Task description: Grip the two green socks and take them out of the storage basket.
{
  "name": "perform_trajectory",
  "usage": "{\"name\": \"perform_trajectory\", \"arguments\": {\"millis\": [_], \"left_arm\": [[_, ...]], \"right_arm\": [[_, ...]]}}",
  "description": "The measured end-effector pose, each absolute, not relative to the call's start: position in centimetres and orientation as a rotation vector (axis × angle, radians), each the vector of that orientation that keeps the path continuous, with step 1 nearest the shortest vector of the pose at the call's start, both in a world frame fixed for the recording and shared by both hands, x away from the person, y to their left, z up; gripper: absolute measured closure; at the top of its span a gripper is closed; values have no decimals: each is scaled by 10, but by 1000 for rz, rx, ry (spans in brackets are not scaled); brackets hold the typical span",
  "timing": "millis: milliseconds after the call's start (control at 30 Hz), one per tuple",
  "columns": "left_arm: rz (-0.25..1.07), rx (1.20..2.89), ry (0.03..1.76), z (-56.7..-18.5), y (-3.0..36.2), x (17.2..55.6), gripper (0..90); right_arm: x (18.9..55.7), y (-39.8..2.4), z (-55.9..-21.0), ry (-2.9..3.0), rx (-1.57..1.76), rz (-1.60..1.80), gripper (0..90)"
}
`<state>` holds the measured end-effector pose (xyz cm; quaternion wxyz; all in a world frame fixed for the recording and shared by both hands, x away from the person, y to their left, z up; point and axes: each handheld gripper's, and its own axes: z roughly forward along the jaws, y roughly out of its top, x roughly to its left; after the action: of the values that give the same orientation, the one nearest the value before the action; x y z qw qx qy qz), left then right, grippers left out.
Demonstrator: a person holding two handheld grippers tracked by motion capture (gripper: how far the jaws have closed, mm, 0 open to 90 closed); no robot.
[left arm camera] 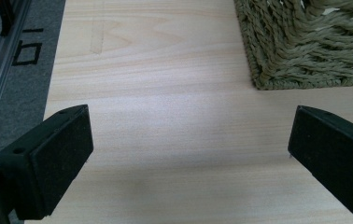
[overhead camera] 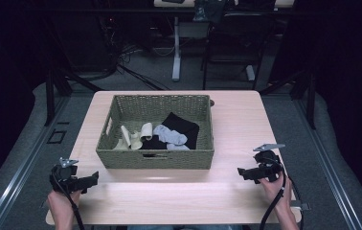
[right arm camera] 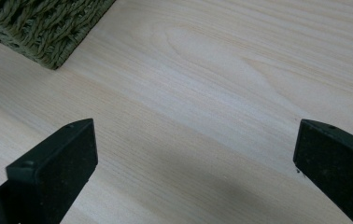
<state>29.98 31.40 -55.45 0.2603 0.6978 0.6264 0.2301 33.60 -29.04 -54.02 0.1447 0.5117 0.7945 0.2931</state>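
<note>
Left gripper (left arm camera: 188, 154): jaws stand wide apart with bare tabletop between the pads; nothing is held. Right gripper (right arm camera: 193, 163): likewise spread wide over bare wood, nothing between the pads.

In the high view the left gripper (overhead camera: 90, 181) sits at the lower left of the frame and the right gripper (overhead camera: 242, 172) at the lower right, each resting low at the near edge of the table (overhead camera: 236, 120), each pointing inward toward the basket (overhead camera: 155, 159). Both are apart from it.

The woven basket stands mid-frame on the table. Its near corner shows at the upper right of the left gripper view (left arm camera: 305, 46) and at the upper left of the right gripper view (right arm camera: 39, 28).

Inside it lie the socks: a cream pair (overhead camera: 133, 136) toward the left, a light grey one (overhead camera: 169, 134) in the middle, black ones (overhead camera: 185, 127) behind and to the right. They overlap; how many there are, and which are paired, cannot be settled at this resolution.

Assessment: the work in hand appears to be a first reach into the basket.

Recommendations:
- Lift a gripper above the near wall before moving forward, to avoid catching the weave.
- Come down with the jaws at their present spread on a sock lying on top; the grey one looks least buried.
- Close on a single layer of cloth, clear of its neighbours.
- Keep the other gripper clear of the rim, ready to steady the basket if it slides.
</note>
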Motion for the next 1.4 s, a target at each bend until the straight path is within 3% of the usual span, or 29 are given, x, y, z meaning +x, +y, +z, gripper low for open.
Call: {"name": "perform_trajectory", "arguments": {"millis": [767,1100,1400], "left_arm": [[578,1860,1733,-539,317,291,0],[554,1854,1680,-507,312,291,1],[552,1901,1570,-455,300,300,1]], "right_arm": [[340,-289,-538,2322,1428,871,0],[344,-284,-539,2354,1420,870,0],[347,-282,-538,2373,1404,873,0]]}}
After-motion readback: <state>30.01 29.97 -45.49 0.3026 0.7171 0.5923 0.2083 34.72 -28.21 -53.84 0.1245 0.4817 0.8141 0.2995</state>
